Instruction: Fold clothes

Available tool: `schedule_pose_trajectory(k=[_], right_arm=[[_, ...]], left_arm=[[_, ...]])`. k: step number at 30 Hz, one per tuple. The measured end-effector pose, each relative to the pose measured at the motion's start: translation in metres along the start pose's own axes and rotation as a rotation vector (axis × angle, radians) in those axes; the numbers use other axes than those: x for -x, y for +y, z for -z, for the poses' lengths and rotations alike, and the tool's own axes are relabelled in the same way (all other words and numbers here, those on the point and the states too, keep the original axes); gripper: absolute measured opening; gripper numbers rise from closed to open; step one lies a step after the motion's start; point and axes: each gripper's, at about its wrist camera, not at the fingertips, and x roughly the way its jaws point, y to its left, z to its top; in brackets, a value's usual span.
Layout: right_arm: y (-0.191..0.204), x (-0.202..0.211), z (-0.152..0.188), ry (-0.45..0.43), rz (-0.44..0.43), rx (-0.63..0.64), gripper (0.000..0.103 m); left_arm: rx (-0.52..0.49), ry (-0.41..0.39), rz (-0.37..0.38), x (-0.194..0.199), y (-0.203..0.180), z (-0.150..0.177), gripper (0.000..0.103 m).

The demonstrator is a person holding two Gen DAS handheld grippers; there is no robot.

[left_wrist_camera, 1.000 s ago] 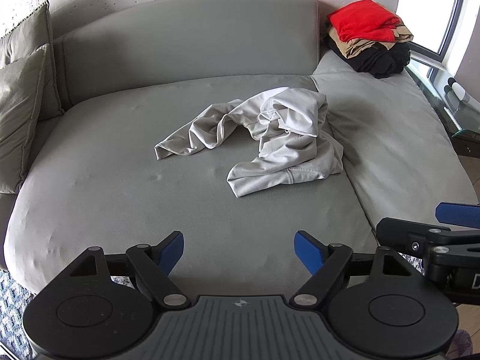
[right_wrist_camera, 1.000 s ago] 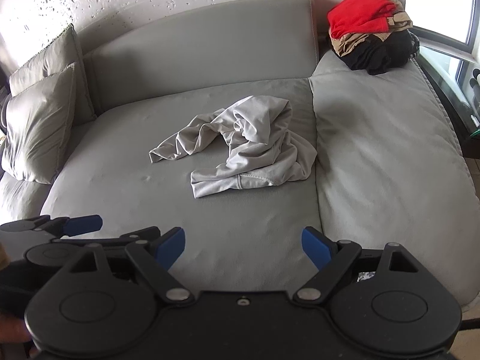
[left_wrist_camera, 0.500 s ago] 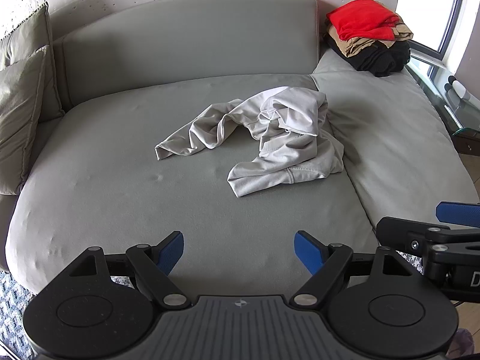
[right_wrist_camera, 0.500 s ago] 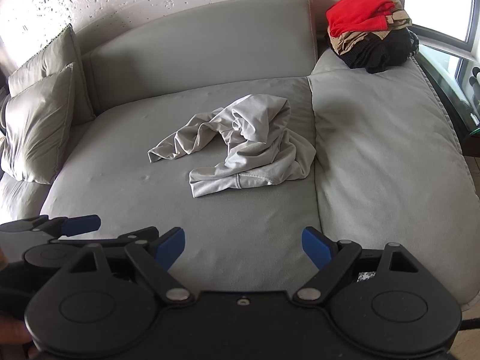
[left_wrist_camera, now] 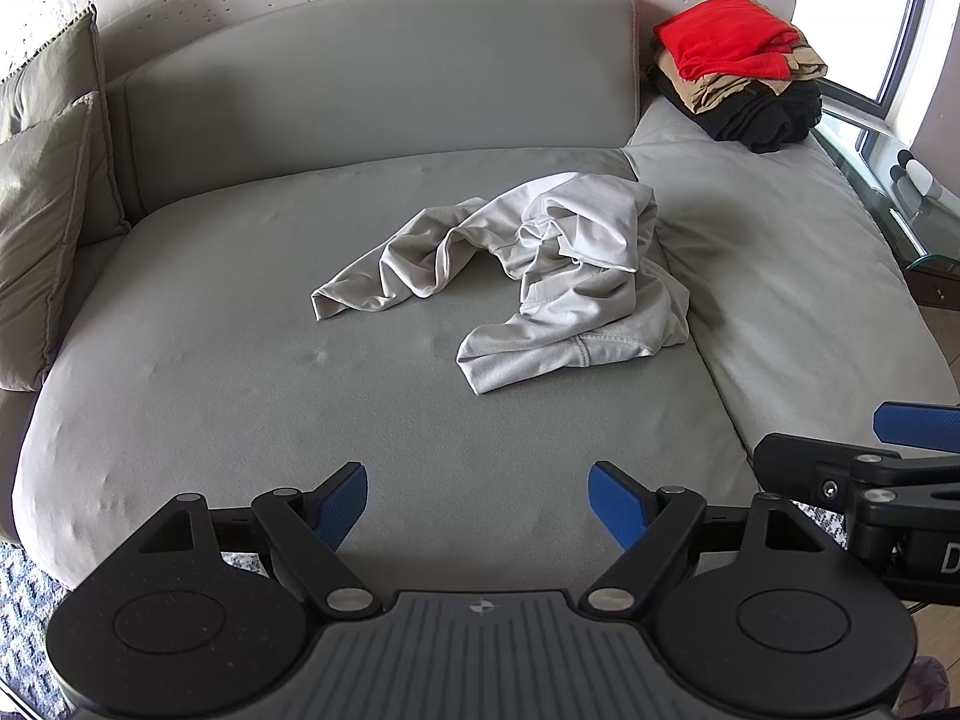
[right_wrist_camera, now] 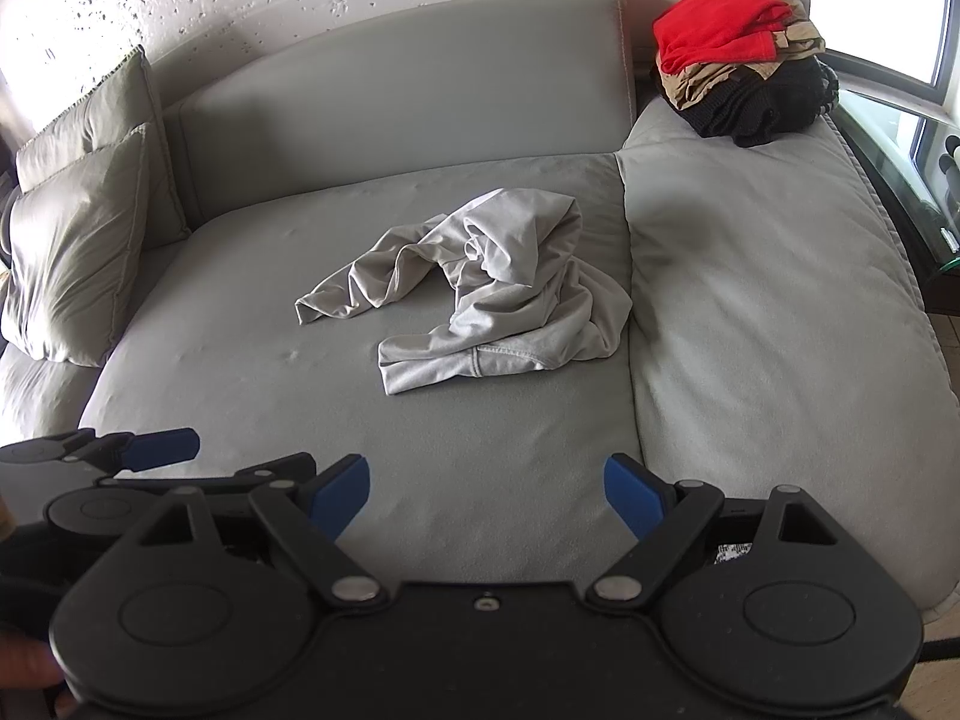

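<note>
In the left wrist view, we see nothing changed from a second ago: our left tool [left_wrist_camera: 478, 501] hangs over the near edge of the sofa [left_wrist_camera: 240, 408] with its blue pads spread wide and nothing between them. The crumpled grey garment [left_wrist_camera: 540, 276] lies ahead of the tool and slightly to its right, well apart from the pads, with one sleeve trailing off to the left. Far ahead and to the right, a stack of clothes [left_wrist_camera: 738, 72] with a red piece on top sits at the sofa's back corner. The other tool pokes in at the right edge of this view.

In the right wrist view, our right tool [right_wrist_camera: 487, 495] has likewise kept its place, its pads standing wide apart and empty. The garment lies ahead of it, a little left of centre, untouched and in the same heap as before. Two cushions [right_wrist_camera: 78, 228] lean far off to the left.

We judge the folding of this piece not yet begun; both tools wait short of it.
</note>
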Motion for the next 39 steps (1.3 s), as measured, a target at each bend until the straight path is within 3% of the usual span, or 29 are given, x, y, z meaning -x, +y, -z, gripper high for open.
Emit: schedule_pose_trajectory(k=[39], right_arm=[[-0.0015, -0.0031, -0.0006, 0.005, -0.007, -0.011, 0.086]], left_arm=[[0.032, 0.019, -0.026, -0.0047, 0.0027, -0.0008, 0.08]])
